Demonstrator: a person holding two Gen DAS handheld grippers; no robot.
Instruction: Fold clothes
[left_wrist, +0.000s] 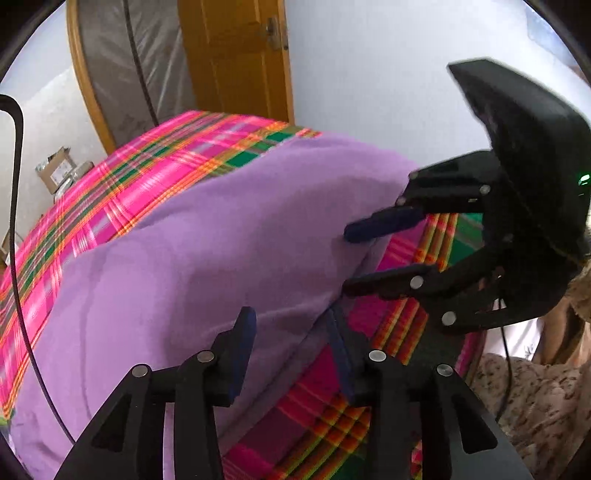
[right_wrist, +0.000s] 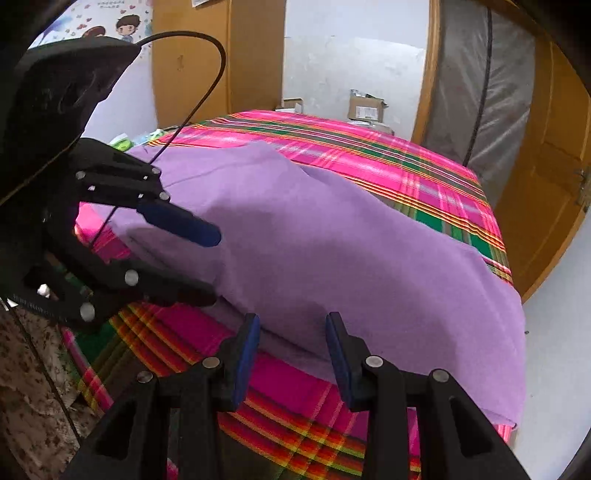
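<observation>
Purple cloth (left_wrist: 207, 236) lies on the plaid bedcover (left_wrist: 122, 173). Left gripper (left_wrist: 291, 354) and right gripper (right_wrist: 291, 354) gape, unclenched, at its near edge; closing carelessly could pinch the bedcover too.

One purple garment (left_wrist: 207, 236) is lying on one bed, which is wearing one pink, green and orange plaid cover (left_wrist: 122, 177). Two hand-held grippers are showing: the left hand-held gripper (left_wrist: 290, 354) and the right hand-held gripper (right_wrist: 291, 354), each carrying two fingers with blue pads. Two cardboard boxes (right_wrist: 364, 105) are sitting against the far wall. One wooden door (left_wrist: 236, 55) is standing beside one plastic-wrapped panel (left_wrist: 136, 66).
</observation>
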